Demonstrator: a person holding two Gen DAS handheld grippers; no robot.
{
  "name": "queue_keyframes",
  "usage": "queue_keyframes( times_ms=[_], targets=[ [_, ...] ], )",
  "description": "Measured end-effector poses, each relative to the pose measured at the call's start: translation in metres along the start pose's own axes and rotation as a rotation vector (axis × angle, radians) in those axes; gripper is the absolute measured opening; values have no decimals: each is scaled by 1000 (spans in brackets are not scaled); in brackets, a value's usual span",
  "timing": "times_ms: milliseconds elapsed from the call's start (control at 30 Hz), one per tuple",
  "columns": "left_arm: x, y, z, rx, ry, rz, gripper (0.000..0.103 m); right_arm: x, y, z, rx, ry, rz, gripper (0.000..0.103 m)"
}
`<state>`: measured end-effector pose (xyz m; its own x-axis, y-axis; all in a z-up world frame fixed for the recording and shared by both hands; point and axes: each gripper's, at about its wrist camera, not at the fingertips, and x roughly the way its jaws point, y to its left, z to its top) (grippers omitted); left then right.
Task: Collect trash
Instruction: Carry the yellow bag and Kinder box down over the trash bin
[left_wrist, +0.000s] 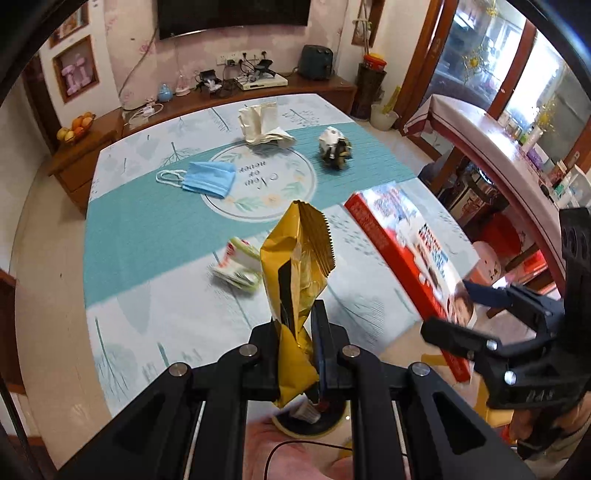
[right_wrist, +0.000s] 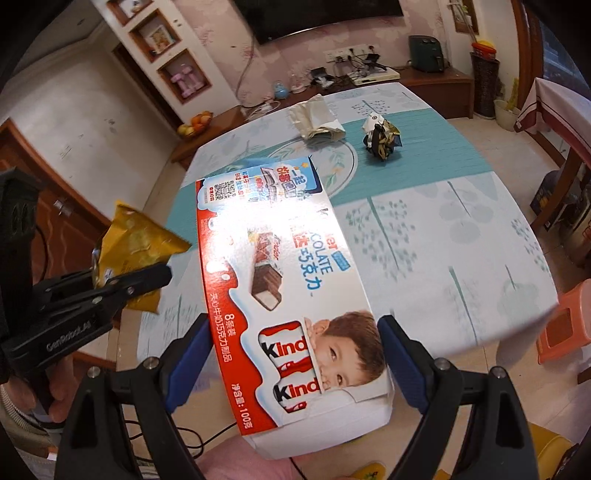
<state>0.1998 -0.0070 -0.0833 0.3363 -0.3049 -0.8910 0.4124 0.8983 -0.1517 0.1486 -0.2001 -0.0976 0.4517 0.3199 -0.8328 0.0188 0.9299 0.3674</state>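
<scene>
My left gripper is shut on a crumpled gold wrapper, held up above the near part of the table. My right gripper is shut across a red and white chocolate box, one blue pad on each long side, and lifts it off the cloth. The right gripper and the box also show in the left wrist view. On the table lie a blue face mask, crumpled white paper, a dark crumpled wrapper and a small green and white packet.
A wooden sideboard with electronics and a fruit bowl runs behind the table. A second table with a pink cloth stands to the right. An orange stool sits by the near right corner.
</scene>
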Motion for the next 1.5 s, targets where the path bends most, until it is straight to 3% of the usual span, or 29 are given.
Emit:
queue_keyframes(
  times_ms=[167,367,700,1067,1500],
  targets=[
    [-17,-35,-40,-47,-10,10,11,-24,-9,-37,-25,25,32,89],
    [-23,-75,-91,-53,34,7,11,-39,-20,-83,-6,68,56,89],
    [-12,-98,-151,-42,137,10,11,-17,-41,-144,106,176,77,89],
    [57,-97,-199,-20,238,26,11,60,-90,-198,319,293,75,89],
    [191,-81,-253,-6,330,46,12,163,-151,-272,569,404,54,90]
  ],
)
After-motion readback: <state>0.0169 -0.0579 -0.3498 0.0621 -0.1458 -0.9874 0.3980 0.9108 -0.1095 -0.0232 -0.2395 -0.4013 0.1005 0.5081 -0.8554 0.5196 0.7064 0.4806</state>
